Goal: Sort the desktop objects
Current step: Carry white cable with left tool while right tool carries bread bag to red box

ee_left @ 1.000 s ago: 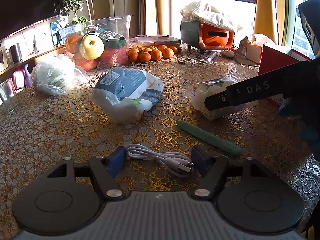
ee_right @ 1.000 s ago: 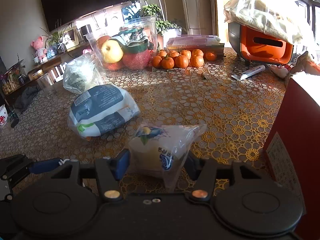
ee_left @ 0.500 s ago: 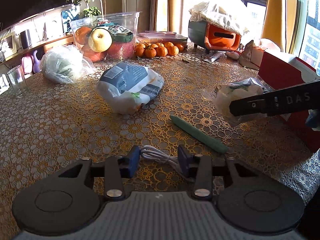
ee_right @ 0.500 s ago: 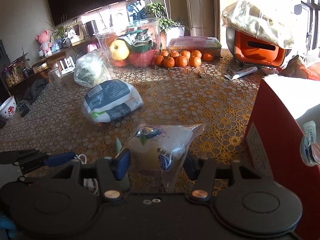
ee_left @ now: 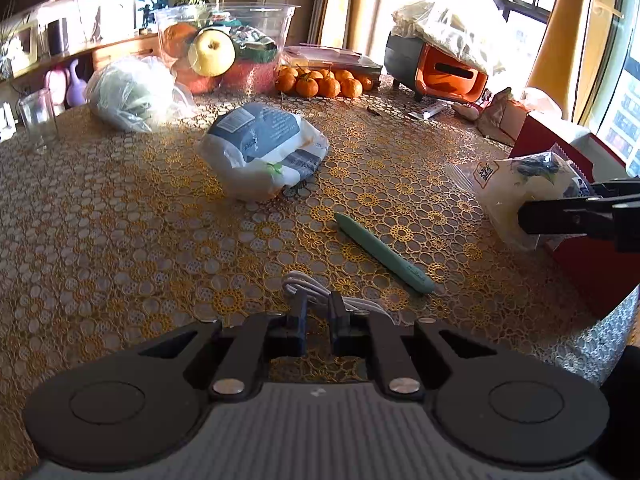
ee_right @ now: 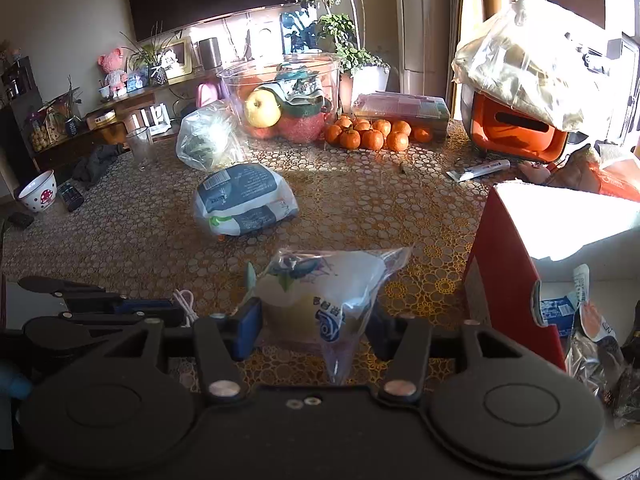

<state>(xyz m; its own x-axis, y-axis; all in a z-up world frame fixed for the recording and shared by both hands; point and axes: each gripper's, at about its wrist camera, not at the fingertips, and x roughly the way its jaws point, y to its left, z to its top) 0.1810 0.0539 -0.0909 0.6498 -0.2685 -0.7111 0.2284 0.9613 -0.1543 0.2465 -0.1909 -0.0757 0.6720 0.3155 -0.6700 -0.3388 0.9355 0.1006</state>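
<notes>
Left wrist view showed the tabletop, lace-covered, carrying the remaining clutter. A red box stood at the tabletop's right edge, its top open and several packets already inside. Beside it the right gripper held a clear snack bag lifted off the tabletop, jaws partly spread and pinching the bag's lower body. A larger white food bag lay near the tabletop's middle. A green pen lay between that bag and the near edge. Smallest was the white USB cable, coiled close to the near edge, where the left gripper had just been closing; its jaws stood almost pressed together on the coil's strands.

Risks, as judged: the thin cable could slip through or uncoil when lifted, since only a few strands appeared caught, and a trailing end could drag the pen. The snack bag's slick film could slide from the pads, or its loose corner could snag on the box wall.
</notes>
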